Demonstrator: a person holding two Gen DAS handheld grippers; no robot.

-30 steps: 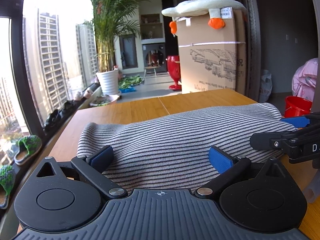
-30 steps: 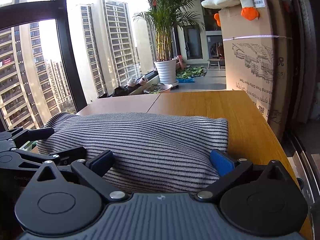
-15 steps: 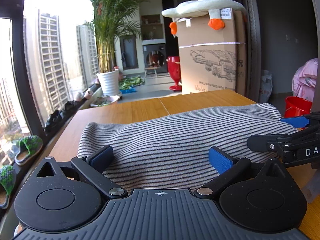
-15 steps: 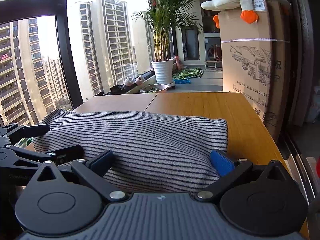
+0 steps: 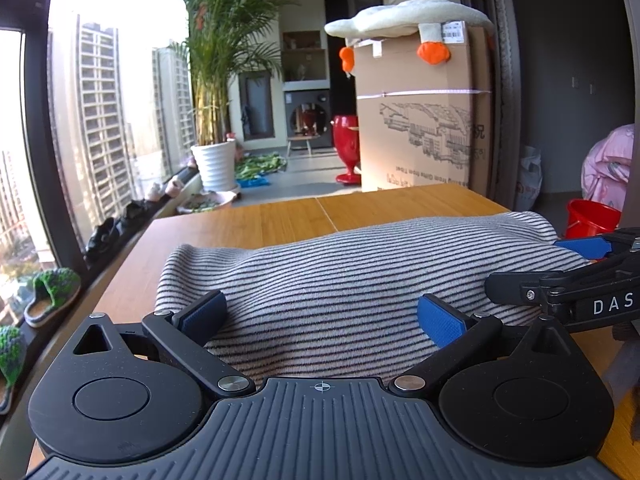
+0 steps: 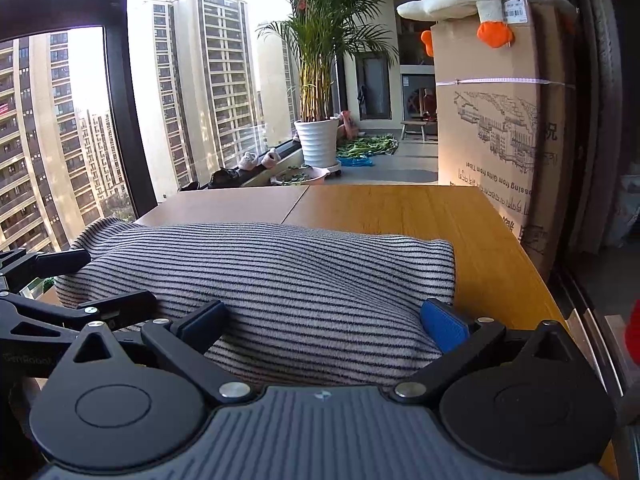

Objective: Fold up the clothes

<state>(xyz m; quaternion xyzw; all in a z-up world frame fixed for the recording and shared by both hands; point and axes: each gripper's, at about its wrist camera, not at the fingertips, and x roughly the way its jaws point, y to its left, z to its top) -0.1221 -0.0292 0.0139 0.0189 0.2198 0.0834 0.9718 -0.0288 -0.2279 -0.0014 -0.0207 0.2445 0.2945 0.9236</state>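
Note:
A grey garment with thin black stripes lies folded in a thick bundle on the wooden table. My left gripper is open, its blue-padded fingers spread wide over the near edge of the bundle's left part. My right gripper is open too, fingers spread over the near edge of the striped garment at its right end. The right gripper also shows at the right of the left wrist view. The left gripper's fingers show at the left of the right wrist view.
A tall cardboard box with a plush duck on top stands past the table's far right. A potted palm and shoes line the window at the left. A red bucket stands on the floor at the right.
Both grippers have stayed open over the garment's near edge. The views have shifted only slightly; the bundle has not visibly moved.

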